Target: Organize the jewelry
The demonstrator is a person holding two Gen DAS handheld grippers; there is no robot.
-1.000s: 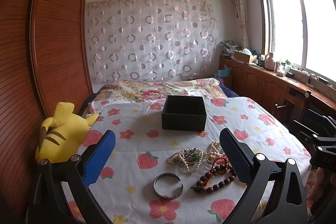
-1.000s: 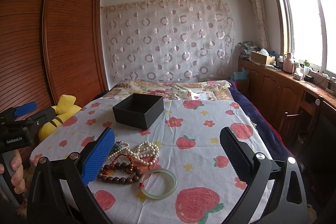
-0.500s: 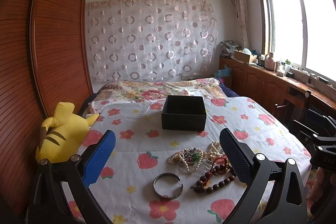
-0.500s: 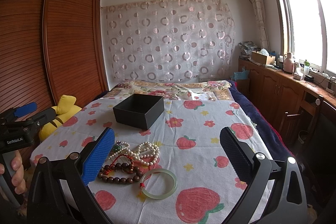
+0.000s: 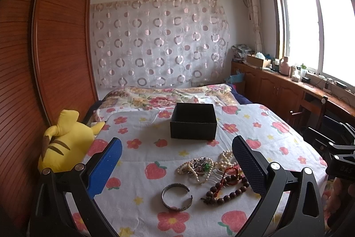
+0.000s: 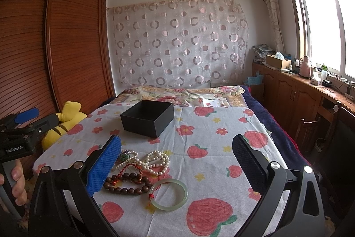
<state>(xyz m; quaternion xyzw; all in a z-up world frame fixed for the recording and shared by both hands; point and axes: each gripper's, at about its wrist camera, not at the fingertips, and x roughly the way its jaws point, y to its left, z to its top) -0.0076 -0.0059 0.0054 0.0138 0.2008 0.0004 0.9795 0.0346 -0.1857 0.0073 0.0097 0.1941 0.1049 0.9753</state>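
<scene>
An open black box [image 5: 193, 121] [image 6: 147, 118] stands on the strawberry-print bedspread [image 5: 155, 148]. Nearer me lies a jewelry pile: pearl strands [image 5: 195, 168] [image 6: 156, 162], a dark wooden bead bracelet [image 5: 224, 191] [image 6: 125, 183], a metal cuff bangle [image 5: 176, 197] and a pale green jade bangle [image 6: 169, 194]. My left gripper [image 5: 176, 167] is open and empty, above the cuff and pearls. My right gripper [image 6: 176, 167] is open and empty, above the pearls and jade bangle.
A yellow plush toy [image 5: 66, 141] [image 6: 64, 121] sits at the bed's left edge by the wooden wardrobe [image 5: 55, 48]. A wooden counter [image 6: 310, 90] with clutter runs under the window on the right. A chair [image 6: 310, 128] stands beside the bed.
</scene>
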